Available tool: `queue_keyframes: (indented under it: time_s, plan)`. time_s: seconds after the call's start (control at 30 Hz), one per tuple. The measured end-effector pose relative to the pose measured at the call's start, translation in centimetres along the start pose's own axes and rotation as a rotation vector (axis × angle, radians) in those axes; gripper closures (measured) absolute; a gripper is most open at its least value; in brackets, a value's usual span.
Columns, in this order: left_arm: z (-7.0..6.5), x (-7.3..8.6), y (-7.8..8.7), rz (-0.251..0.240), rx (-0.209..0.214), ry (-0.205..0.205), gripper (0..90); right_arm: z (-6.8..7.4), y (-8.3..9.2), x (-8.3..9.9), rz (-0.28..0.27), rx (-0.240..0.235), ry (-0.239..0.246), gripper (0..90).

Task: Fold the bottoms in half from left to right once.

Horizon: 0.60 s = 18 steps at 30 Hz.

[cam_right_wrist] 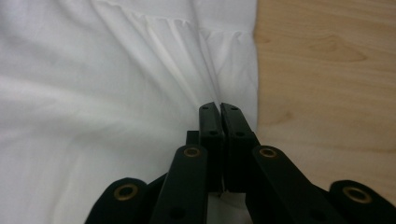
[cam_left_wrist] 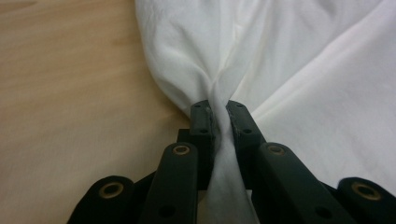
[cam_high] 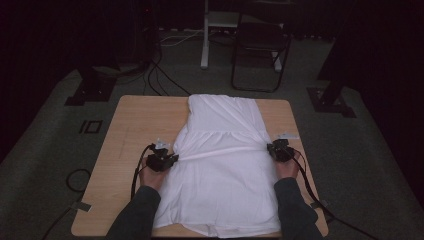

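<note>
A white garment [cam_high: 220, 165] lies spread along the wooden table [cam_high: 135, 125], with a gathered seam across its middle. My left gripper [cam_high: 161, 161] is at the garment's left edge, shut on a bunched fold of the white cloth [cam_left_wrist: 219, 121] that runs between its jaws. At the right edge, my right gripper [cam_high: 280, 150] is shut on the cloth [cam_right_wrist: 140, 93], its jaws pressed together just inside the hem beside bare wood [cam_right_wrist: 327, 70]. A taut ridge of fabric runs between the two grippers.
Black cables [cam_high: 137, 175] trail from both grippers over the table's near side. A folding chair [cam_high: 260, 50] and a white stand [cam_high: 205, 35] are on the carpet beyond the far edge. Bare wood lies to the left of the garment.
</note>
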<state>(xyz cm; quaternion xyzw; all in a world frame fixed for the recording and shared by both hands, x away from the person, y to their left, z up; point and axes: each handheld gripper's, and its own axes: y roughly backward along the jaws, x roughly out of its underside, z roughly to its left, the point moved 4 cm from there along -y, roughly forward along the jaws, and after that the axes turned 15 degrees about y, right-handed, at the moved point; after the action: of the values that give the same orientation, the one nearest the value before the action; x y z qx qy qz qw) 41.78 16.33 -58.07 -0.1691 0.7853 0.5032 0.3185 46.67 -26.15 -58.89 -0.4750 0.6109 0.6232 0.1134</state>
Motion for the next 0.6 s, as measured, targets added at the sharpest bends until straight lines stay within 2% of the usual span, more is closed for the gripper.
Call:
queue_keyframes:
  time_s: [0.03, 0.07, 0.1, 0.13, 0.17, 0.2, 0.23, 0.3, 0.33, 0.37, 0.43, 0.47, 0.5, 0.6]
  plan:
    - [0.2, 1.0, 1.0, -0.009, 0.003, -0.003, 83.2, 0.4, 0.4, 0.3, -0.001, -0.007, 0.008, 88.7]
    - [0.2, 1.0, 1.0, -0.009, 0.003, -0.003, 83.2, 0.7, 0.7, 0.4, -0.002, -0.018, 0.008, 88.7]
    - [0.4, 2.2, 2.1, -0.019, -0.001, 0.005, 83.2, 1.3, 1.2, 0.8, -0.003, -0.038, 0.007, 88.7]
    - [0.4, 2.2, 2.1, -0.019, -0.001, 0.005, 83.3, 1.7, 1.6, 1.0, -0.003, -0.048, 0.01, 88.7]
    - [0.5, 3.6, 3.4, -0.02, 0.002, 0.013, 83.2, 2.5, 2.2, 1.5, -0.007, -0.06, 0.017, 88.8]
    - [0.5, 3.6, 3.4, -0.02, 0.002, 0.013, 83.2, 2.5, 2.2, 1.5, -0.007, -0.06, 0.017, 88.8]
    - [0.5, 4.8, 4.8, -0.008, -0.018, -0.001, 83.1, 3.7, 3.5, 2.3, -0.011, -0.084, 0.024, 88.7]
    - [0.3, 5.8, 5.8, -0.006, -0.015, 0.008, 83.1, 4.9, 4.7, 3.3, -0.02, -0.107, 0.025, 88.7]
    - [0.3, 5.8, 5.8, -0.006, -0.015, 0.008, 83.0, 5.2, 5.2, 3.7, -0.022, -0.115, 0.023, 88.6]
    - [0.0, 7.2, 6.7, 0.007, -0.004, 0.004, 83.0, 5.7, 5.9, 4.3, -0.022, -0.127, 0.021, 88.6]
    - [-0.2, 7.7, 7.1, 0.014, 0.001, 0.003, 82.9, 6.0, 6.4, 4.7, -0.023, -0.134, 0.022, 88.5]
    - [-0.5, 8.1, 7.5, 0.019, 0.005, 0.001, 82.9, 6.4, 7.2, 5.2, -0.014, -0.138, 0.043, 88.3]
    - [-1.0, 8.7, 8.0, 0.03, -0.002, -0.021, 82.9, 6.5, 7.4, 5.4, -0.005, -0.141, 0.055, 88.3]
    - [-1.4, 9.3, 8.3, 0.037, 0.001, -0.027, 83.0, 6.6, 8.2, 5.8, 0.02, -0.152, 0.063, 88.4]
